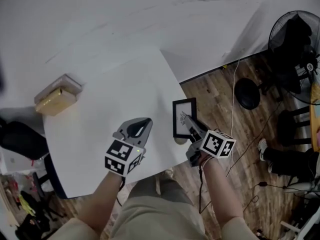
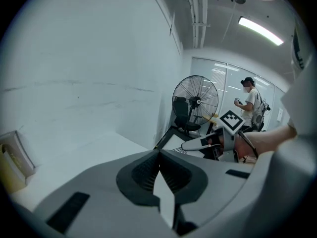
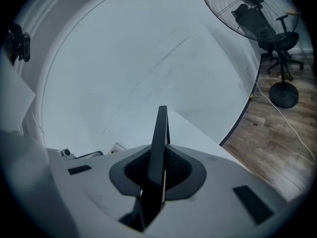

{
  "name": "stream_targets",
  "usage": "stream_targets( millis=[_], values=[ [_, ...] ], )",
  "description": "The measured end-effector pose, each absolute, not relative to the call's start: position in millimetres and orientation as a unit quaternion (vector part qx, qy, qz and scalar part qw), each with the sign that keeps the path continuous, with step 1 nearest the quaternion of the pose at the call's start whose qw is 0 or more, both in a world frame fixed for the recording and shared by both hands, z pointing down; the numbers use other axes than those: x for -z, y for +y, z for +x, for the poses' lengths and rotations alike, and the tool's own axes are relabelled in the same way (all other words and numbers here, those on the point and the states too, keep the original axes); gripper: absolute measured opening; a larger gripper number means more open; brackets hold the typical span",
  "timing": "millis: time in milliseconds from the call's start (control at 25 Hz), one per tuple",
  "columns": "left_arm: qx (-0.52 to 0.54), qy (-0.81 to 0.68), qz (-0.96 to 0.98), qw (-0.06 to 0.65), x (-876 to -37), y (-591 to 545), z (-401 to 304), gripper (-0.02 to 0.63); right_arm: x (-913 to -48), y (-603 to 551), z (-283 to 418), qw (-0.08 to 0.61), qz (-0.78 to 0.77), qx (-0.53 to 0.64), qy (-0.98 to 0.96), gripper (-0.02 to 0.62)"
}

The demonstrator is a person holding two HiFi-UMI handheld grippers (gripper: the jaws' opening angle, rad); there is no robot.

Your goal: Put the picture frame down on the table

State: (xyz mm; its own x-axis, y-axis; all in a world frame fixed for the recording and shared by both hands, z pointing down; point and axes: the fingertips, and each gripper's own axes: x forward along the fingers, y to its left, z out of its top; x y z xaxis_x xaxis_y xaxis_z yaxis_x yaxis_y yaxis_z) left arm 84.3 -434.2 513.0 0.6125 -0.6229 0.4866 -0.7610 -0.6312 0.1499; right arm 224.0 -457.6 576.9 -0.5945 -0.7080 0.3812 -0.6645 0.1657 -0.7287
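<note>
My right gripper (image 1: 186, 121) has its jaws closed down on one thin edge of the picture frame (image 1: 181, 108), which sticks out ahead of the jaws and stands edge-on between them in the right gripper view. I cannot tell whether its far edge touches the desk (image 1: 100, 109) yet. My left gripper (image 1: 148, 120) is beside it, jaws together on nothing. My worry is the desk's edge just below and beside the right gripper: let go here and the frame could tip off onto the wooden floor (image 1: 220, 104). A pinch this narrow may also let it swivel as it lands.
</note>
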Motion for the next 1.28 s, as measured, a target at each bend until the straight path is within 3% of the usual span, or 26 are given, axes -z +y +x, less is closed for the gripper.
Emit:
stream_targets(
  millis=[520,680,1280],
  values=[
    [-0.214,-0.378,0.874,0.22,-576,-461,75,0.021,-648,-490,217,0.003,-0.475,0.488,0.732,0.061],
    [-0.217,-0.37,0.872,0.235,-591,-465,74,0.021,-666,-496,218,-0.039,-0.492,0.472,0.731,0.064],
    [-0.196,-0.357,0.865,0.294,-619,-474,63,0.021,-698,-507,206,-0.205,-0.531,0.385,0.727,0.221]
  ],
)
